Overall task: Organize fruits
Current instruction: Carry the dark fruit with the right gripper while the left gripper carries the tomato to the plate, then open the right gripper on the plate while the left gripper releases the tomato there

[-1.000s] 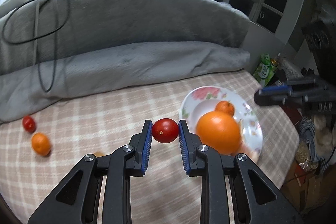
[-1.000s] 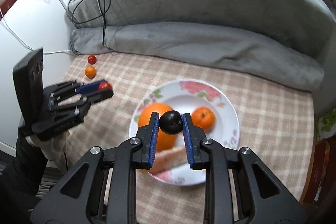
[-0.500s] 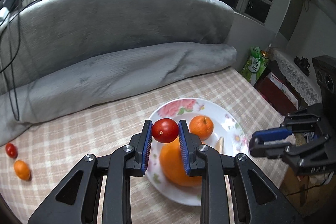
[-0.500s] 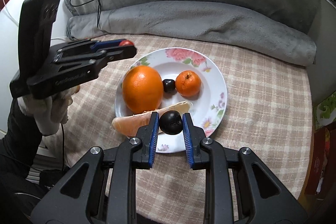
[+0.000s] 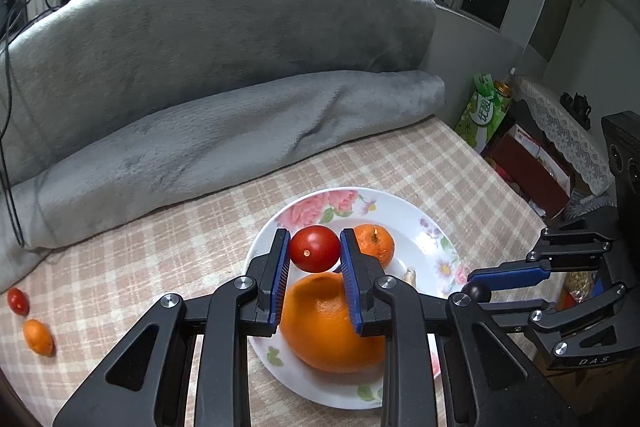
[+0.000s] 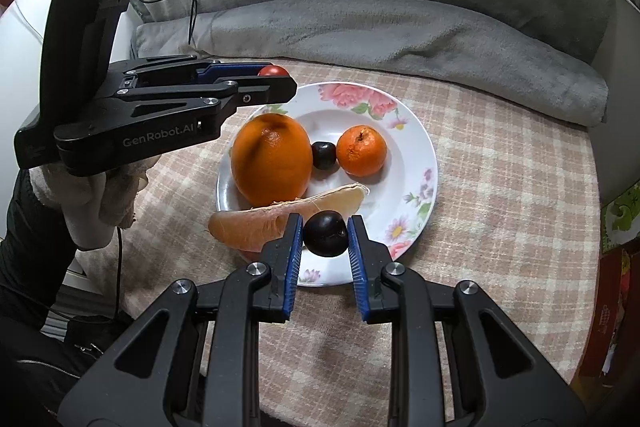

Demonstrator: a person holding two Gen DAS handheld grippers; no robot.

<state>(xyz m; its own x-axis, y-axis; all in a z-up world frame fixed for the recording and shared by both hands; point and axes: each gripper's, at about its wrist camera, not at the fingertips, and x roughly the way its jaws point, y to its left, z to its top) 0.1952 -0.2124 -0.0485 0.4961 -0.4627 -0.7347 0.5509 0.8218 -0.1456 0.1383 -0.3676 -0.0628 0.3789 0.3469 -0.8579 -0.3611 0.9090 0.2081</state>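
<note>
A floral white plate (image 6: 416, 131) lies on the checked cloth and holds a big orange (image 6: 272, 157), a small mandarin (image 6: 361, 149), a dark plum (image 6: 323, 155) and a pale pomelo wedge (image 6: 288, 213). My left gripper (image 5: 315, 254) is shut on a red cherry tomato (image 5: 315, 254) and hangs over the plate's (image 5: 432, 239) left part, above the big orange (image 5: 332, 323). My right gripper (image 6: 325, 233) is shut on a second dark plum (image 6: 325, 233) above the plate's near rim. The left gripper (image 6: 276, 71) with its tomato also shows in the right wrist view.
A second cherry tomato (image 5: 18, 301) and a kumquat (image 5: 38, 337) lie on the cloth at far left. Rolled grey blankets (image 5: 224, 131) line the back of the surface. Boxes and a green carton (image 5: 482, 111) stand beyond the right edge. A gloved hand (image 6: 96, 199) holds the left gripper.
The left gripper has carried its tomato rightward, from beside the plate to over it. The right gripper has drawn back with its plum from mid-plate to the near rim.
</note>
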